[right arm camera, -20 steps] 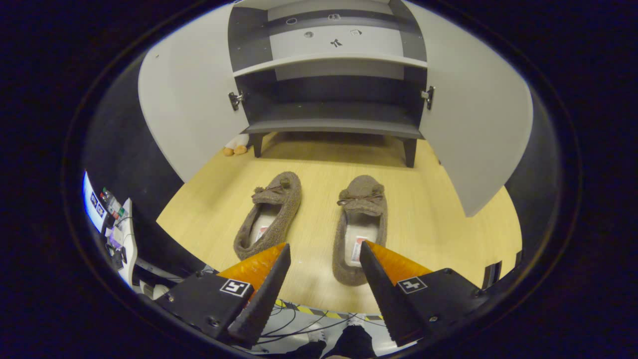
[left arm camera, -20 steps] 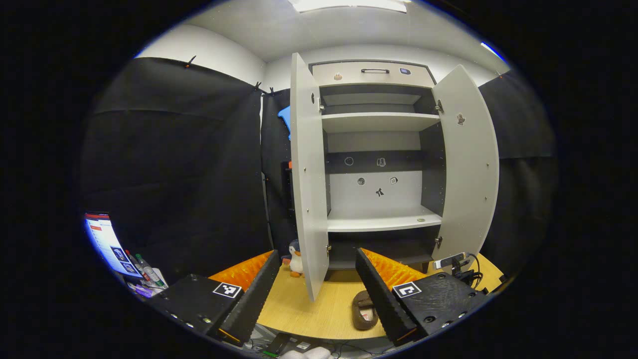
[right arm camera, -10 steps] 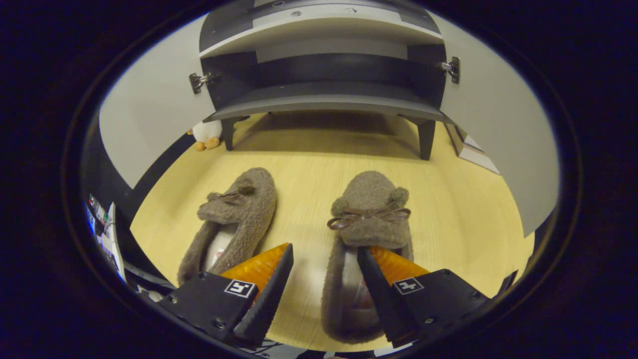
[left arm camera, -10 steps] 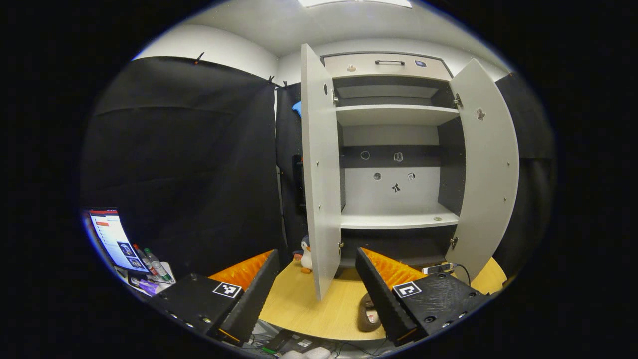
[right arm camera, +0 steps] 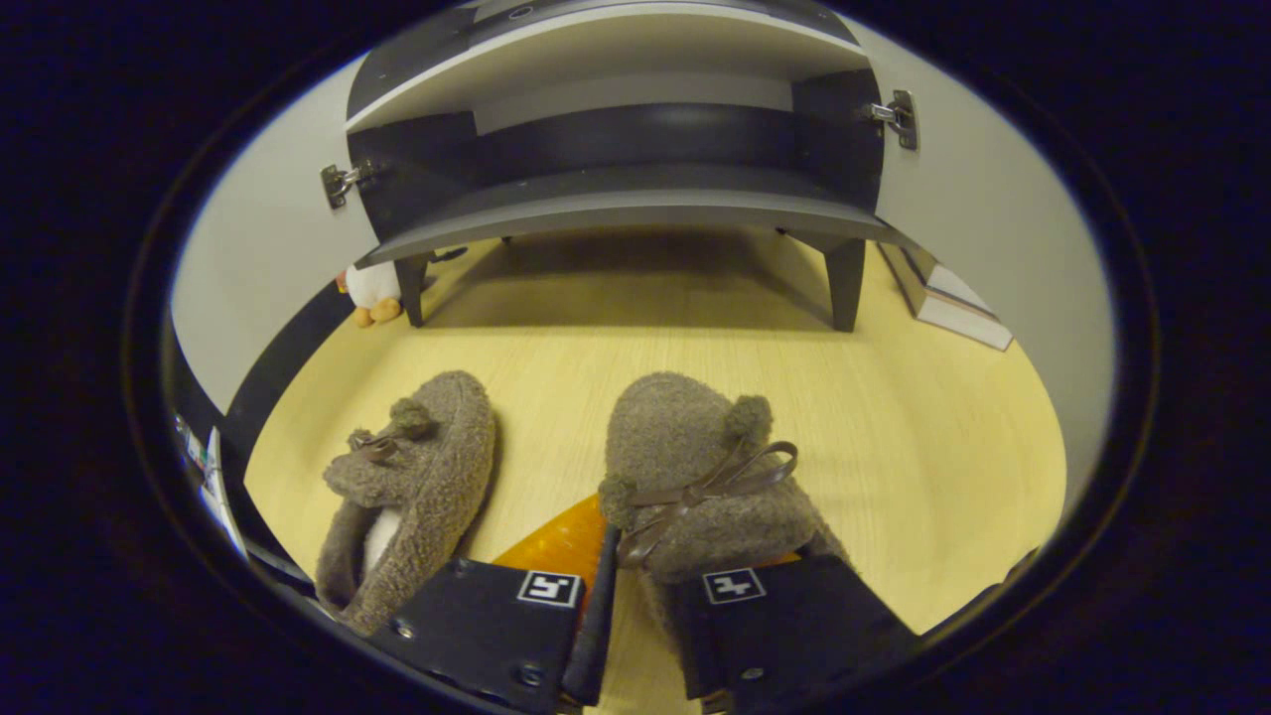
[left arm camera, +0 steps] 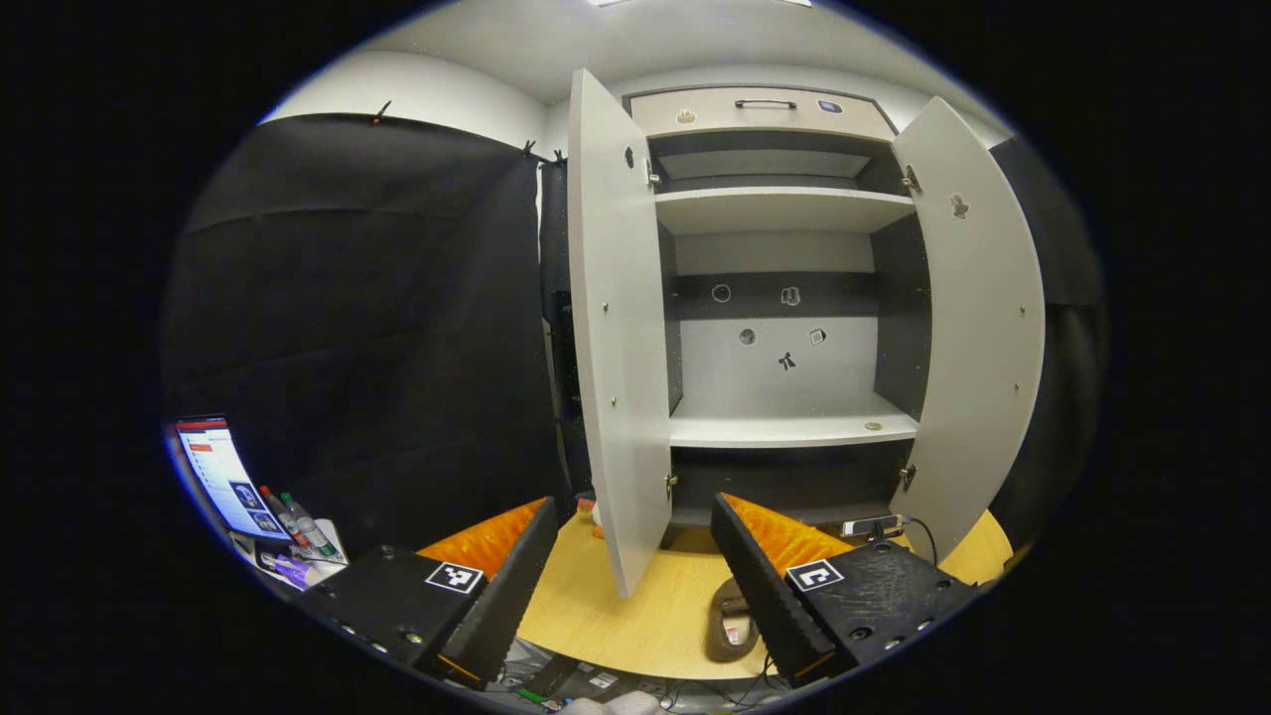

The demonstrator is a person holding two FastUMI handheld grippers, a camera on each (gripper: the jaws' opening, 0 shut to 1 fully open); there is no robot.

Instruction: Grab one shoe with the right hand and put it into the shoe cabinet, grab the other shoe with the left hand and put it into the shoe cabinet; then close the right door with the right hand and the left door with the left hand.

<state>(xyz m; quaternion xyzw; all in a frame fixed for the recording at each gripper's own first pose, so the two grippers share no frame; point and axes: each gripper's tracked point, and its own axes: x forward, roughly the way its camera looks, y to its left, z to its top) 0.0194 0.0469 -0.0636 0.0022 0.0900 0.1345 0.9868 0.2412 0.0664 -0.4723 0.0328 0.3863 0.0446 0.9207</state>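
Observation:
Two brown fuzzy slippers lie side by side on the wooden floor point(right arm camera: 894, 437) in front of the shoe cabinet point(right arm camera: 635, 204). In the right gripper view, my right gripper point(right arm camera: 635, 581) is shut on the right slipper point(right arm camera: 695, 457): one finger is outside its left wall, the other inside the opening. The left slipper point(right arm camera: 417, 487) lies free beside it. In the left gripper view, my left gripper point(left arm camera: 635, 561) is held up, open, with nothing in it, facing the cabinet point(left arm camera: 784, 427). Its left door point(left arm camera: 616, 328) and right door point(left arm camera: 978, 318) stand open. A slipper point(left arm camera: 730, 621) shows below.
A penguin toy point(right arm camera: 372, 288) stands by the cabinet's left leg. A flat box point(right arm camera: 953, 308) lies on the floor behind the right door. A small device with a cable point(left arm camera: 874, 524) sits near the right door. A lit screen and bottles point(left arm camera: 243, 487) are at far left.
My right gripper has gone down and forward onto the right slipper and shut on its side. My left gripper has stayed open and drifted slightly.

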